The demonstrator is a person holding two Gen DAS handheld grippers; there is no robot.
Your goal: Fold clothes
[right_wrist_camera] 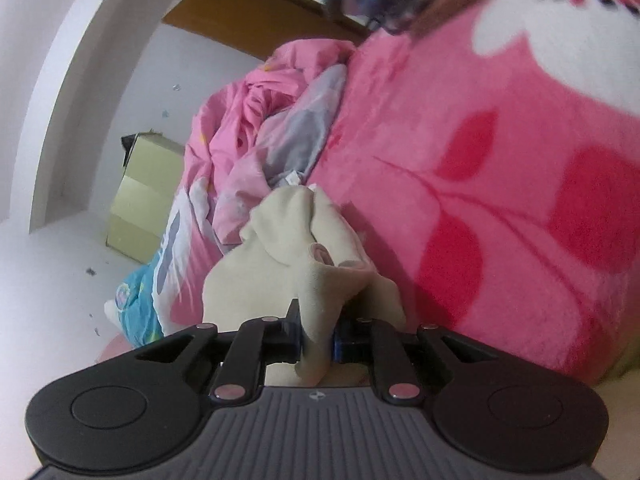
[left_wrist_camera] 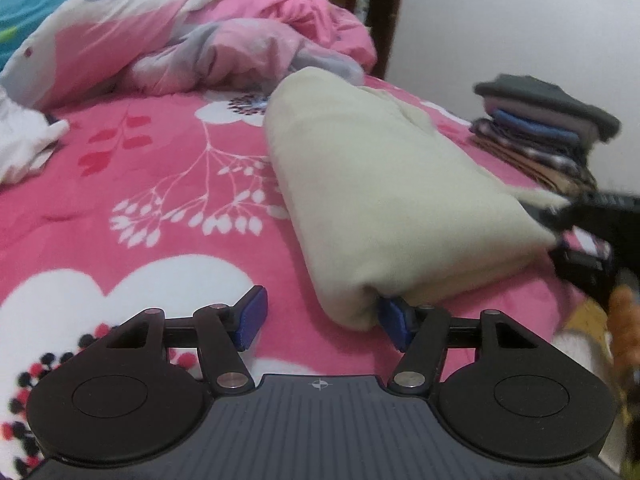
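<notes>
A cream garment lies folded lengthwise on the pink flowered bed cover. My left gripper is open at the garment's near corner; its right pad touches the cloth and its left pad stands apart. My right gripper is shut on a bunched corner of the cream garment. In the left wrist view the right gripper shows blurred at the garment's right edge, pinching cloth.
A stack of folded clothes sits at the bed's far right. A crumpled pink quilt lies at the back. White cloth lies at the left. A yellow-green box stands on the floor beside the bed.
</notes>
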